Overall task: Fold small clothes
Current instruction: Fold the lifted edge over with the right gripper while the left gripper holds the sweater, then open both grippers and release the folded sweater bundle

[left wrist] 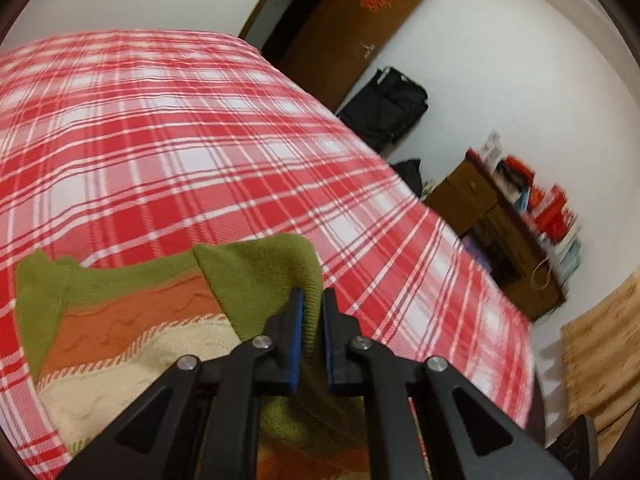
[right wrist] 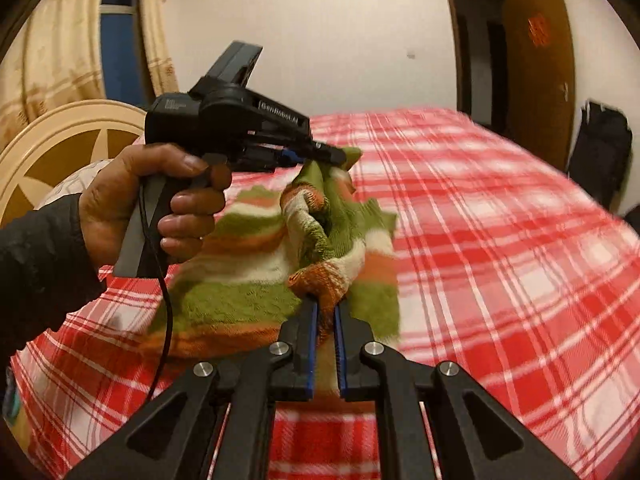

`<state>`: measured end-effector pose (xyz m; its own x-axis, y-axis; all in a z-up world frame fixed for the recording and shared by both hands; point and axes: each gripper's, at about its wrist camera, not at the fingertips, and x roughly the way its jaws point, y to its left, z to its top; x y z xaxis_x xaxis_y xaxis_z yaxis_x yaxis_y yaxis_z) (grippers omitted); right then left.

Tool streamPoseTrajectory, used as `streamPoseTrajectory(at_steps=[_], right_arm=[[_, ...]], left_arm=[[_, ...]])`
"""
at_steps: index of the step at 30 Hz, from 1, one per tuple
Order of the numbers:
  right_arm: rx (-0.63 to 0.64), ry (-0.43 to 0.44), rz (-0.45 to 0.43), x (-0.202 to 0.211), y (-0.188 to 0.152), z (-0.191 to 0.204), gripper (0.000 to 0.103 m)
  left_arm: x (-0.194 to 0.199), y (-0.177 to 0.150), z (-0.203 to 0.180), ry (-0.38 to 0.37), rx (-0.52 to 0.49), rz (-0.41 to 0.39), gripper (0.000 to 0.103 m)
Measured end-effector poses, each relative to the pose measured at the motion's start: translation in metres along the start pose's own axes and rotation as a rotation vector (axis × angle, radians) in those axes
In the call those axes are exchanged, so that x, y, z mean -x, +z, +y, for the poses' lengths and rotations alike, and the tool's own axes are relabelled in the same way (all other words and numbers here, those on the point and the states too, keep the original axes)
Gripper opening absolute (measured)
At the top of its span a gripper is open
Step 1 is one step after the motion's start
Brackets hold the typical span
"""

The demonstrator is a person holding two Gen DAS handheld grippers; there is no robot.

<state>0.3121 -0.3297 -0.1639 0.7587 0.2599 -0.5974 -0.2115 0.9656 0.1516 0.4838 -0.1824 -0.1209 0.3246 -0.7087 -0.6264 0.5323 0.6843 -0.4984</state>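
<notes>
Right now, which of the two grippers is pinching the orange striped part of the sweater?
The right gripper: its fingers close on an orange-and-cream bunch of the sweater. The left gripper grips a plain green part instead.

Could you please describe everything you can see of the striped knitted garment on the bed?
The striped knitted garment is a small, woolly-looking piece banded in olive green, orange and cream. It lies partly on the red plaid bedspread, rumpled and partly lifted. The left hand-held gripper pinches a raised green edge, and the right hand-held gripper is shut on a bunched orange fold. Between them the fabric hangs in loose folds.
</notes>
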Motion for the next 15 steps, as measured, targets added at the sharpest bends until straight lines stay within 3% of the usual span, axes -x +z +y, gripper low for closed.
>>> streamPoseTrajectory(at_steps=[6,10,11,15], right_arm=[[-0.102,0.072,0.125,-0.014,-0.019,-0.019,0.007],[-0.107,0.067,0.163,-0.019,-0.024,-0.022,0.007],[-0.114,0.068,0.161,-0.018,-0.023,-0.024,0.007],[-0.14,0.082,0.167,-0.009,-0.023,-0.028,0.008]], left_arm=[[-0.003,-0.008,-0.022,0.054,-0.1,0.01,0.014],[0.023,-0.019,-0.032,0.107,-0.162,-0.042,0.062],[0.035,-0.026,-0.032,0.118,-0.177,-0.061,0.068],[0.058,-0.055,-0.027,0.221,-0.226,-0.062,0.069]])
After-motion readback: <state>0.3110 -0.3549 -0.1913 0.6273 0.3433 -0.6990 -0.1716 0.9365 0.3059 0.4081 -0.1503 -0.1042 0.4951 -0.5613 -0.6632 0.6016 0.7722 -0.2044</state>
